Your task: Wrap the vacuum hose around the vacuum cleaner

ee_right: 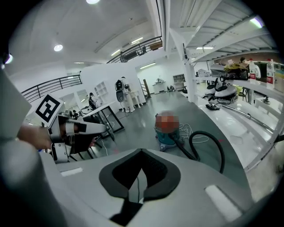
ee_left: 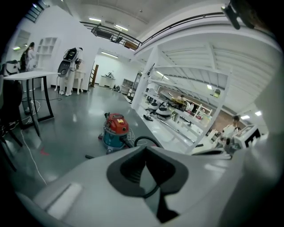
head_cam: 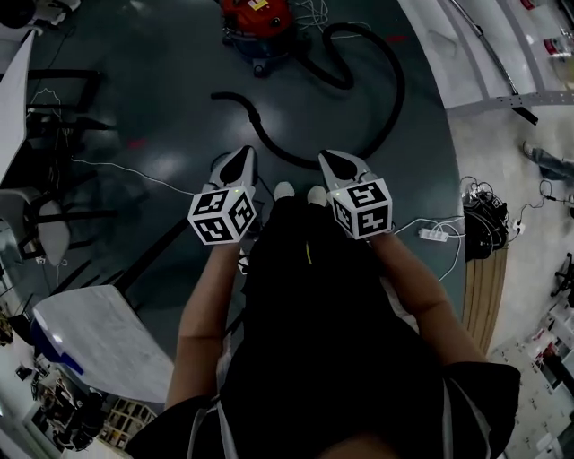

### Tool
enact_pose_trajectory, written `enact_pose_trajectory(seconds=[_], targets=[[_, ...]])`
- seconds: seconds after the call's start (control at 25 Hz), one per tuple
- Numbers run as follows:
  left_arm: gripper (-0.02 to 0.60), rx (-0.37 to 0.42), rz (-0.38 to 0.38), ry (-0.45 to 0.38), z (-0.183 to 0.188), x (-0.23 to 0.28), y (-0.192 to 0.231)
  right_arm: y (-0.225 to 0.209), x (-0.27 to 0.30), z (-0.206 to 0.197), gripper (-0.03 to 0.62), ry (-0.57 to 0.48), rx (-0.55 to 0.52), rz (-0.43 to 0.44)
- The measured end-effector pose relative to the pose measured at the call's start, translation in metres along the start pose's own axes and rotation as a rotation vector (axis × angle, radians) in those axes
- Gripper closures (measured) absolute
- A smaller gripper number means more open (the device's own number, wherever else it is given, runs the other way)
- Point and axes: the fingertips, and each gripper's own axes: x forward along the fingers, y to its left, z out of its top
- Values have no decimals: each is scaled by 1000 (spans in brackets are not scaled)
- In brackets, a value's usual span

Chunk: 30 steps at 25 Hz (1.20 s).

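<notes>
both jaws pressed together, empty: left gripper (head_cam: 242, 154), right gripper (head_cam: 334, 158). vacuum hose (head_cam: 387, 99) lies looped on floor ahead, untouched, one end at vacuum cleaner (head_cam: 257, 27). risk: shut jaws only shove the hose; feet may snag white cable (head_cam: 126, 170). floor around cleaner open, rack (head_cam: 502, 90) bounds the right

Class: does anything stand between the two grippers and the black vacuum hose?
Nothing visible does. The left gripper and the right gripper, both shut and empty, point over bare floor at the hose, whose near loop lies just ahead. The vacuum cleaner stands beyond it.
</notes>
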Motion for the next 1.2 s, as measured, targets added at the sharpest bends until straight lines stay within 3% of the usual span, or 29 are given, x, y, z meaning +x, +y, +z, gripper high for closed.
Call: enact_pose_trajectory(seconds=[0.28, 0.68, 1.0, 1.2], targets=[[572, -23, 6, 28, -13, 17, 16, 3, 24, -11, 595, 48, -11, 14], [572, 49, -93, 178, -34, 79, 53, -6, 89, -22, 595, 110, -9, -31], [572, 86, -129, 267, -82, 147, 109, -18, 174, -66, 595, 154, -27, -32], [572, 43, -106, 286, -120, 185, 141, -26, 228, -100, 595, 176, -47, -28]])
